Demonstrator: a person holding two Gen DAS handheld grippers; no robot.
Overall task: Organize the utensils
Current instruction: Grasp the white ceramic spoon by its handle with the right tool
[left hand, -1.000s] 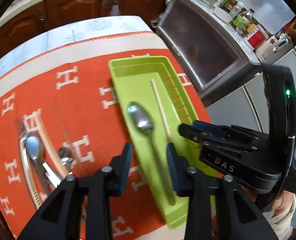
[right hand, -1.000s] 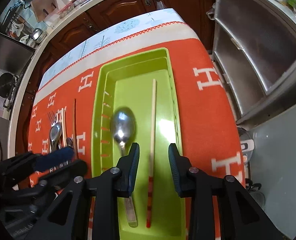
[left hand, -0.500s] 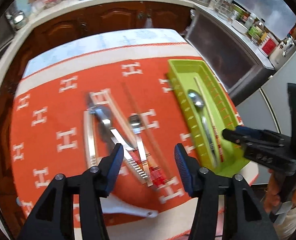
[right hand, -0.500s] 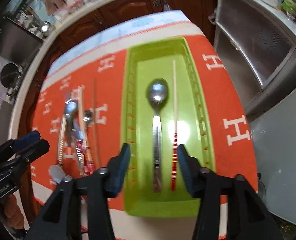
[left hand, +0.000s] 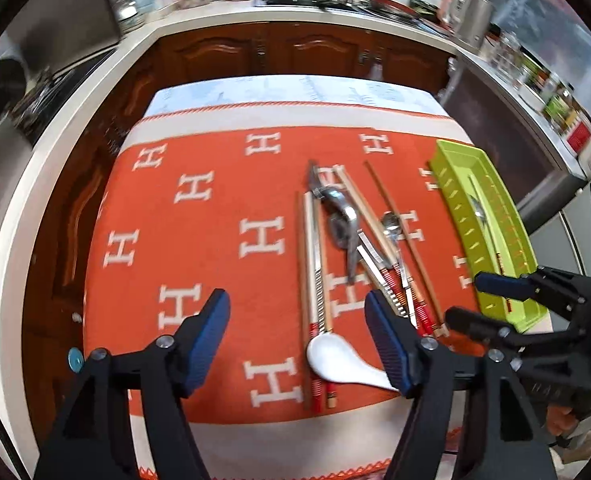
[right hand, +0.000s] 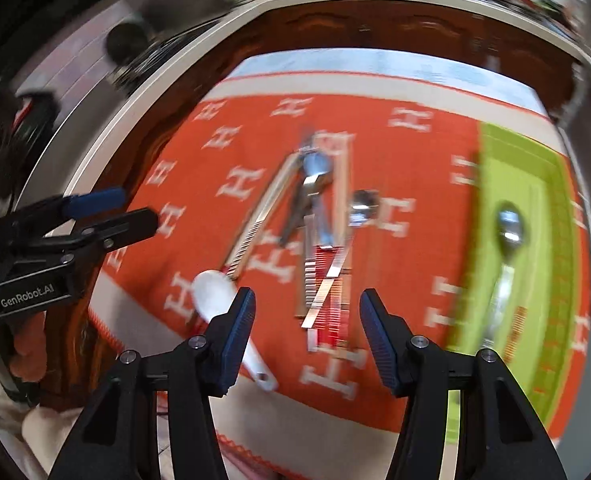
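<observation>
Left wrist view: my left gripper (left hand: 297, 342) has just been opening, empty, over the woven orange cloth (left hand: 199, 240). Loose metal cutlery and chopsticks (left hand: 351, 240) lie crossed at centre, a glossy white ceramic spoon (left hand: 335, 362) nearest. The green plastic tray (left hand: 451, 168), right, holds a steel spoon (right hand: 509, 232). My right gripper (right hand: 306, 330) also gapes empty.

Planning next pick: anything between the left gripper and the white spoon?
Nothing visible. The left gripper is open and empty above the cloth; the white spoon lies uncovered between its fingers, its bowl on chopstick ends.
</observation>
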